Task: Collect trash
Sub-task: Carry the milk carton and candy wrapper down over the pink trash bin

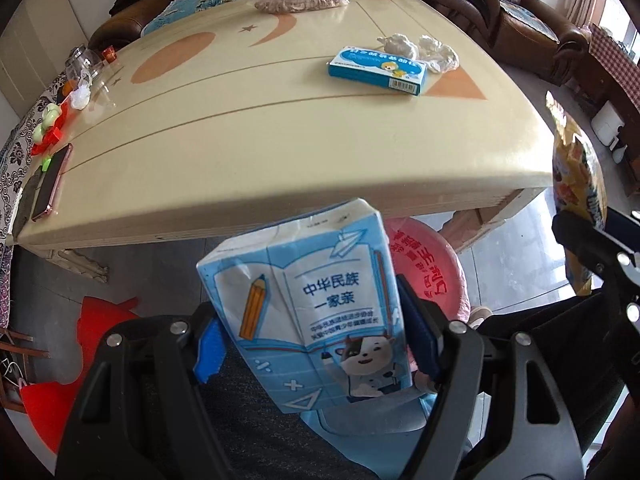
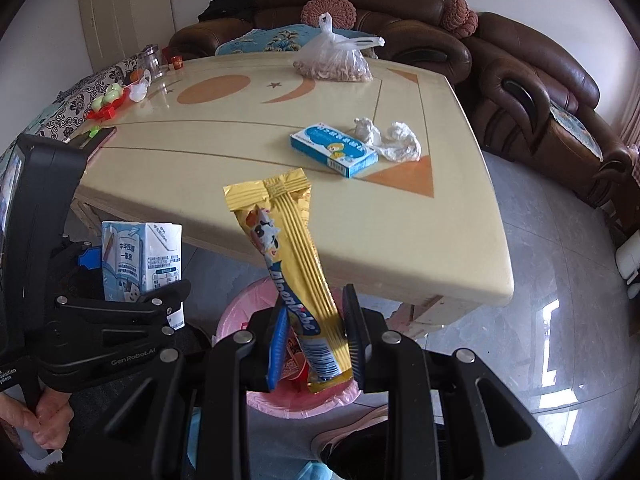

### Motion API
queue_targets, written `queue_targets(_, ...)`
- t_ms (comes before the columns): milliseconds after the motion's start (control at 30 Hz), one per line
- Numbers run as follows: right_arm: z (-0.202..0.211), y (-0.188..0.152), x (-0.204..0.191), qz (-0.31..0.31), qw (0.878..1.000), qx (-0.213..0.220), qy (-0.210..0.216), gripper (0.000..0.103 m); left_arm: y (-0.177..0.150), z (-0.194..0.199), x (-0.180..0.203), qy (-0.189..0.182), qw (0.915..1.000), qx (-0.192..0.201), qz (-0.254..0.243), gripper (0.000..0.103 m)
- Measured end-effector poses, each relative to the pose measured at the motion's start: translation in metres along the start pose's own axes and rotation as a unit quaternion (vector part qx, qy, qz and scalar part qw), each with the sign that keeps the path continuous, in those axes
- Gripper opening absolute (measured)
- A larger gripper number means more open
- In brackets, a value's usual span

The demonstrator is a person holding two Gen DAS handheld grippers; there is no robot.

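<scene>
left gripper (image 1: 316, 344) clamps a blue milk carton (image 1: 308, 308) and right gripper (image 2: 316, 344) a yellow candy wrapper (image 2: 296, 264), both above the pink bin (image 2: 296, 396), not yet dropped; a medicine box (image 2: 334, 149) and crumpled tissues (image 2: 390, 140) remain on the table (image 2: 200, 168).

the table (image 2: 224, 168) is cream with orange circle, moon, star and triangle shapes. the carton (image 1: 312, 312) is pale blue with a pencil and cartoon cow. the wrapper (image 2: 296, 264) is ribbed yellow. the bin (image 2: 288, 396) is pink, the sofa (image 2: 532, 92) brown.
</scene>
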State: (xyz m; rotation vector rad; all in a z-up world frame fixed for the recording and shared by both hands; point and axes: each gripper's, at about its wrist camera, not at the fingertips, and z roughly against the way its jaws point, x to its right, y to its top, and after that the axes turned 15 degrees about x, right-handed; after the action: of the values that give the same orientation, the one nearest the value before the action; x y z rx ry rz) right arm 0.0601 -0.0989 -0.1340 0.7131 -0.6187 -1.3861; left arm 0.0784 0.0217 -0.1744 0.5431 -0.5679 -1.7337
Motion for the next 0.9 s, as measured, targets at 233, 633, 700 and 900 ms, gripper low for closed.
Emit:
queue_targets(233, -0.02, -0.033, 0.004, -0.028, 0.999, -0.03, -0.004, 0.026, -0.017, -0.015, 0.006, -0.01, 0.9999, -0.011, -0.007, 0.072)
queue_targets(633, -0.065, -0.084, 0.017, -0.063, 0.994, -0.086, 0.003, 0.026, -0.045, -0.063, 0.023, -0.024, 0.9974, -0.067, -0.008, 0.072)
queue_targets(700, -0.075, -0.093, 0.018, -0.066, 0.993, -0.093, 0.002, 0.026, -0.051, -0.072, 0.027, -0.029, 0.9963, -0.08, -0.005, 0.072)
queue_targets(900, -0.104, -0.119, 0.023, -0.09, 0.989, -0.121, 0.004, 0.026, -0.067, -0.101, 0.034, -0.048, 0.9926, -0.111, 0.016, 0.072)
